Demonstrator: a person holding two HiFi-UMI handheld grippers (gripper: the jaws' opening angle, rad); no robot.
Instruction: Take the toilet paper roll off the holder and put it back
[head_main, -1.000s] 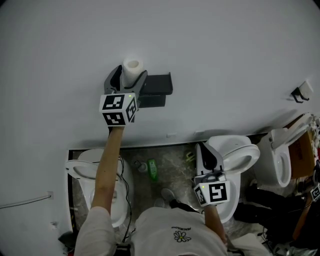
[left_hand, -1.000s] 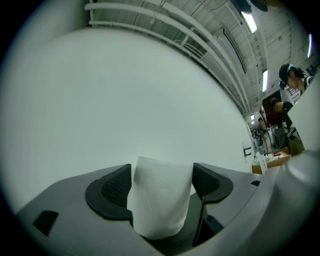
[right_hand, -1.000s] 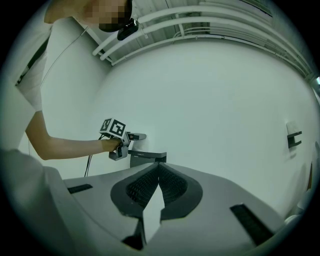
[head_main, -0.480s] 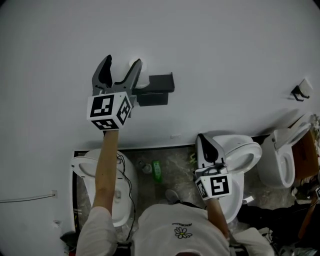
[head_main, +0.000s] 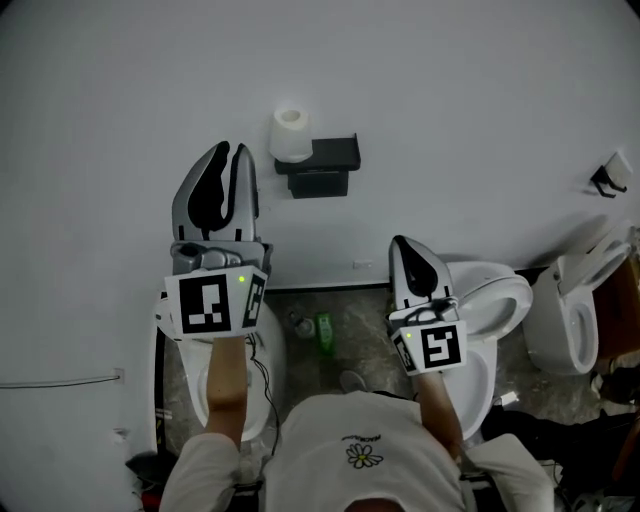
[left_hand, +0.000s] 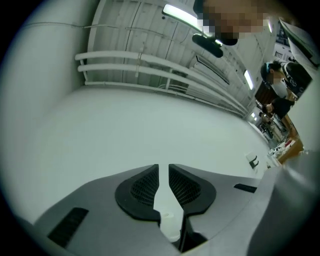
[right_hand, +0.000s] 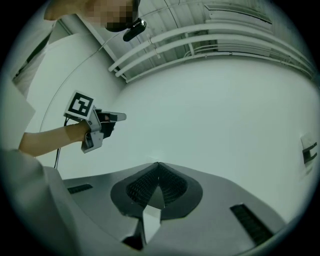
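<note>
Now your left gripper (head_main: 232, 150) is up in front of the white wall (head_main: 480, 100). It sits below the toilet paper roll (head_main: 291, 135) and a bit to the left of it. It does not touch the roll, and you can see bare wall between them. Its jaws have just been closing. They are almost together, with only a thin gap at the tips, and nothing is between them. In the left gripper view, plain wall shows through that gap.

The roll stands on end at the left end of the black holder (head_main: 330, 160), with its round end and hole showing. The holder is on the wall. Neither gripper holds the roll.

Your right gripper (head_main: 400, 243) is lower and off to the right, well apart from the roll. Its jaws are pressed together at the tips, and it holds nothing. It points at bare wall too. In the right gripper view your left arm (right_hand: 47, 137) shows at the left side, with the left gripper and its marker cube (right_hand: 80, 106) at the end of it.

Down below there are three white toilets. One toilet (head_main: 190, 385) is under your left gripper. A second toilet (head_main: 495, 300) is just beside your right gripper, and a third toilet (head_main: 560, 320) is further right. A green bottle (head_main: 325, 335) stands on the floor (head_main: 360, 330) between the first two. A small black hook (head_main: 608, 180) is on the wall far to the right. Your white shirt (head_main: 330, 440) shows at the bottom.
</note>
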